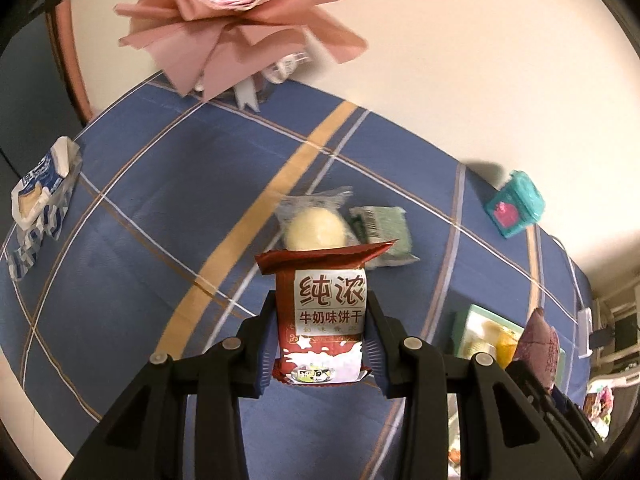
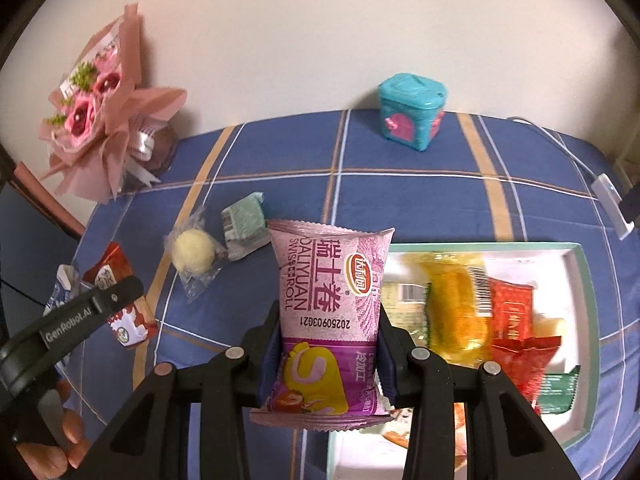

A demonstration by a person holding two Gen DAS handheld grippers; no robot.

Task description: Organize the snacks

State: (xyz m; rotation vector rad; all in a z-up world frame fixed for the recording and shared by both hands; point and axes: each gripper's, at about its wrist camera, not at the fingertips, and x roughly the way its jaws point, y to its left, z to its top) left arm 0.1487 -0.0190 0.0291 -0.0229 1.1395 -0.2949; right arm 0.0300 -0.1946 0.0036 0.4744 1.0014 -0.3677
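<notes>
Above the desk point(image 2: 400, 152), the left gripper point(image 1: 320, 320) jaws clamp a red biscuit packet point(image 1: 326, 312); the right gripper point(image 2: 330, 344) jaws clamp a purple Swiss roll packet point(image 2: 332, 312), hiding the white tray's point(image 2: 576, 264) near-left corner.

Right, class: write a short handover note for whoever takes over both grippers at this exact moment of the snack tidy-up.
Left gripper: shut on the red milk-biscuit packet, held above the blue plaid tablecloth.
Right gripper: shut on the pink-purple Swiss roll packet, beside the white green-rimmed box.
Done: orange, red and green packets already lie in the box.
Left: box both held packets, then the round cream pastry in clear wrap, the pale green packet and the blue-white packet.
</notes>
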